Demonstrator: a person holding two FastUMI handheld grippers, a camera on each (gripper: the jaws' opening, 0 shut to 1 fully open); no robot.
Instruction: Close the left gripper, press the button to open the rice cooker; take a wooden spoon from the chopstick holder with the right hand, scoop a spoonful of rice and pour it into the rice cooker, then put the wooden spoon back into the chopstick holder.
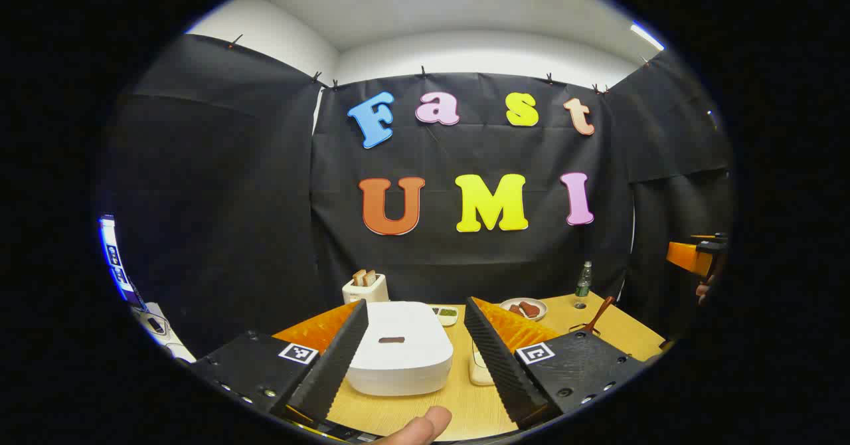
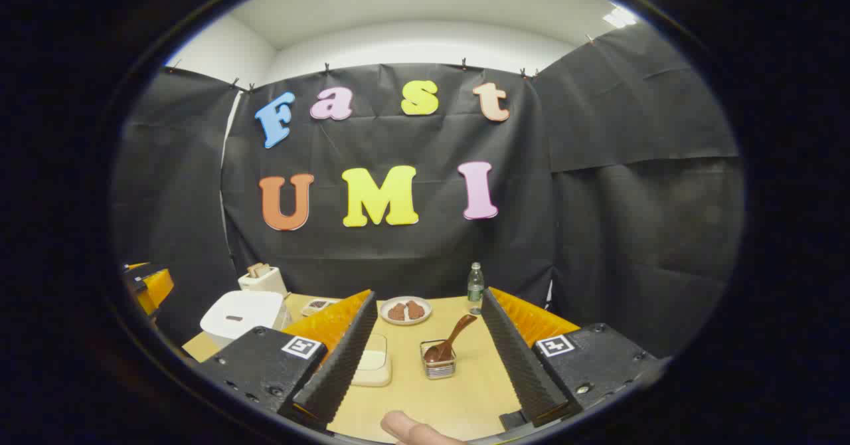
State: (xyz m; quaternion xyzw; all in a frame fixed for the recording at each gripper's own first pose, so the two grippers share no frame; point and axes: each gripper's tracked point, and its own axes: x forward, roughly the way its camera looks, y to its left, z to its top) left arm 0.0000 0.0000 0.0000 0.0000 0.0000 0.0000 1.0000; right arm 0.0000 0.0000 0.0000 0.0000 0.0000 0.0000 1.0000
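Left hand-held gripper [image 1: 413, 349] spread wide, holding nothing, aimed at the closed white rice cooker [image 1: 397, 355] near the front of the bench [image 1: 458, 398]; not yet pressed together for the push. Dark button [image 1: 391, 340] sits mid-lid: likely a stiff latch wanting a firm, square press from closed tips, and the smooth plastic shell may slide if shoved sideways. Right hand-held gripper [image 2: 425, 358] likewise spread and empty, facing the chopstick holder [image 2: 438, 360], a small clear box standing just right of the pale rice tray [image 2: 373, 365]. Wooden spoon [image 2: 450, 343] leans in the holder, bowl down, handle slanting up and right. Probably light, rigid and a touch slick; best pinched across the upper handle, clear of the holder's rim, since the light holder could tip or drag along.
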